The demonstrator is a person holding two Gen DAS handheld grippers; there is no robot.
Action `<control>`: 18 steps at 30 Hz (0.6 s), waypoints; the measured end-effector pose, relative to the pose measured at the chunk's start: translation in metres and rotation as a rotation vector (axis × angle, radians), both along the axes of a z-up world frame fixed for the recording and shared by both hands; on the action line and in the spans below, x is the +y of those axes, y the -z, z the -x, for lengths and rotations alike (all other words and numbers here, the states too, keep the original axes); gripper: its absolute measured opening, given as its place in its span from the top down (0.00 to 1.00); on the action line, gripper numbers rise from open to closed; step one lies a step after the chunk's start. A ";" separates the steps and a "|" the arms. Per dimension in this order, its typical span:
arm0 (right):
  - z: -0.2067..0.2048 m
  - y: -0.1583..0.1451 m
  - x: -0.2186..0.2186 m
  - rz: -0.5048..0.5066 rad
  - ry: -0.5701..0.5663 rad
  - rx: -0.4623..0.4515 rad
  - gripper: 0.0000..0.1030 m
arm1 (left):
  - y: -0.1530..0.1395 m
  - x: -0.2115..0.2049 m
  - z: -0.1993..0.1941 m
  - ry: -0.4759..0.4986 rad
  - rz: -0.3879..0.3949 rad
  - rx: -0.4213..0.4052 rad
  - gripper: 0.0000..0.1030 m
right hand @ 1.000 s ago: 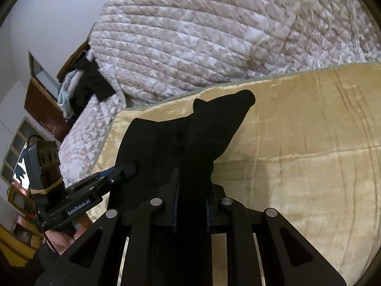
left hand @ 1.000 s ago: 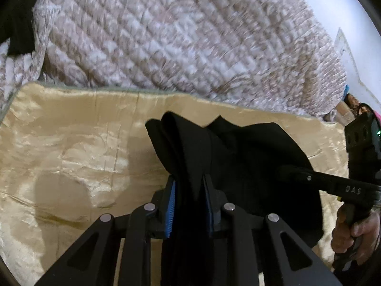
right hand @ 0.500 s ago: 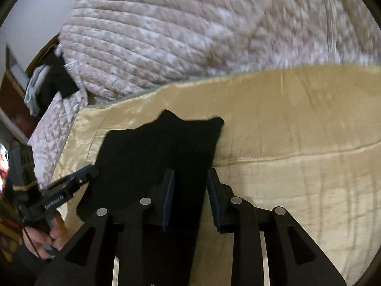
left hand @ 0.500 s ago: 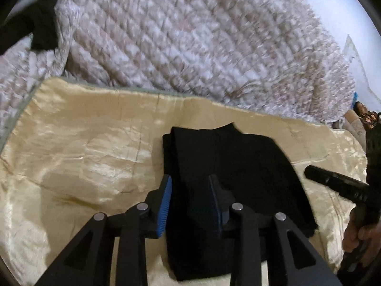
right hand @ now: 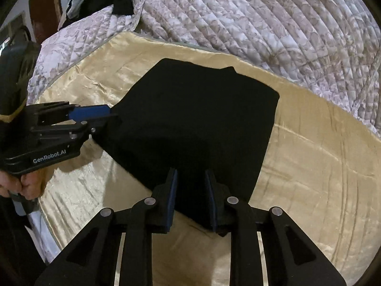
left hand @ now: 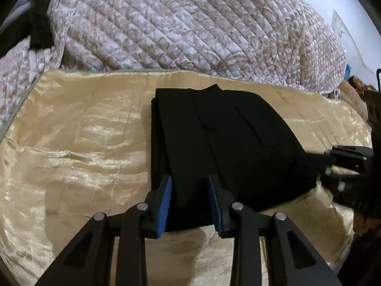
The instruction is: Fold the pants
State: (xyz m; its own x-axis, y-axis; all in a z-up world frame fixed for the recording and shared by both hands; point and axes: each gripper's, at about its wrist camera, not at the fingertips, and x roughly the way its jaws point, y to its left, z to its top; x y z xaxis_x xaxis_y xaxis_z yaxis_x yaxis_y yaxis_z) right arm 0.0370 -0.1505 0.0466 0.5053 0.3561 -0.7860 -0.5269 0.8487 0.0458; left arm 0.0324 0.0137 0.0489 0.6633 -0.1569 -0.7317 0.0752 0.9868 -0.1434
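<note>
**Mia:** Where are the pants (left hand: 228,147) now?

**Dad:** They lie flat on the shiny gold sheet (left hand: 71,143), in a neat dark stack. The puffy quilt (left hand: 190,23) is behind it.

**Mia:** A second ago they stuck up in a bump!

**Dad:** Yes. Both tongs were pinching the cloth and holding it up off the sheet. Now the cloth is down and spread flat, so the top half has landed on the bottom half.

**Mia:** Is the left tong (left hand: 190,202) still biting?

**Dad:** No. Its blue pads (left hand: 165,205) stand apart with the near edge of the pants between them. It has let go.

**Mia:** And the right tong (right hand: 191,197)?

**Dad:** The same. Its jaws are spread too, with the near corner of the pants lying loose in the gap.

**Mia:** So is the job done?

**Dad:** I think this fold is done. The stack looks tidy, but one small point pokes out at the far edge. Maybe one more fold would make it smaller, or a pat to smooth it. I can't say which comes next.
</note>
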 end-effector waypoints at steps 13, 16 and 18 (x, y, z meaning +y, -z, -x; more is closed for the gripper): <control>-0.079 0.012 -0.027 -0.160 0.187 0.093 0.76 | -0.001 0.008 -0.095 0.001 -0.015 0.023 0.68; -0.082 -0.002 -0.027 -0.165 0.190 0.023 0.76 | -0.007 0.006 -0.105 0.003 -0.026 -0.010 0.68; -0.094 -0.006 -0.025 -0.188 0.188 0.006 0.76 | -0.009 0.006 -0.112 0.000 -0.034 -0.030 0.68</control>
State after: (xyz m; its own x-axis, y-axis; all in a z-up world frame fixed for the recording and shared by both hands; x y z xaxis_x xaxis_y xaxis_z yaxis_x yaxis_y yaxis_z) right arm 0.1314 -0.1751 0.0531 0.5719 0.3964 -0.7182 -0.3603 0.9079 0.2142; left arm 0.1449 0.0193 0.0583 0.6852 -0.1319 -0.7163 0.0787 0.9911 -0.1073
